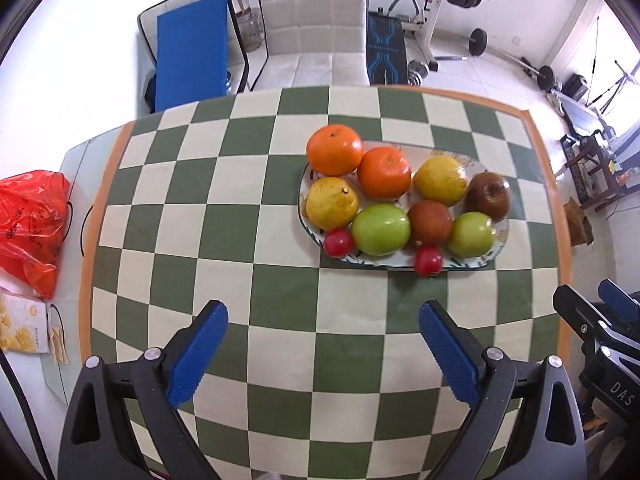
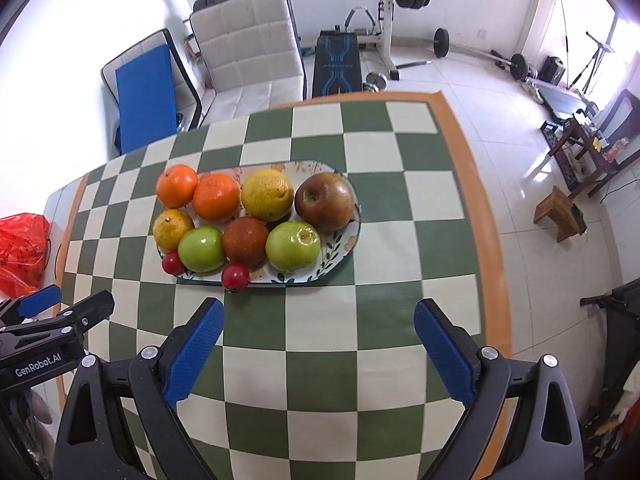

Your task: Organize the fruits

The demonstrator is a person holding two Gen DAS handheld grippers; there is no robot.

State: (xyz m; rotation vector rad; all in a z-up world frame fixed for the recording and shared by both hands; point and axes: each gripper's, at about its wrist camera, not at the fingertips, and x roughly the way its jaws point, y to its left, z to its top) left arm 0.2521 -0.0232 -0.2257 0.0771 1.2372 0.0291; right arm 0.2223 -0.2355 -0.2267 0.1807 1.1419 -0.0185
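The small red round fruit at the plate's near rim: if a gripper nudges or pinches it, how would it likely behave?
The small red round fruit sits half over the rim of the oval patterned plate, so a nudge would probably roll it onto the green-and-cream checked tablecloth. Its glossy skin suggests it may slip between pads. Being small, it is likely light.

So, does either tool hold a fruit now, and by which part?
Nothing is held. The left tool and the right tool are both open above the tablecloth, and all fruit lies on the plate.
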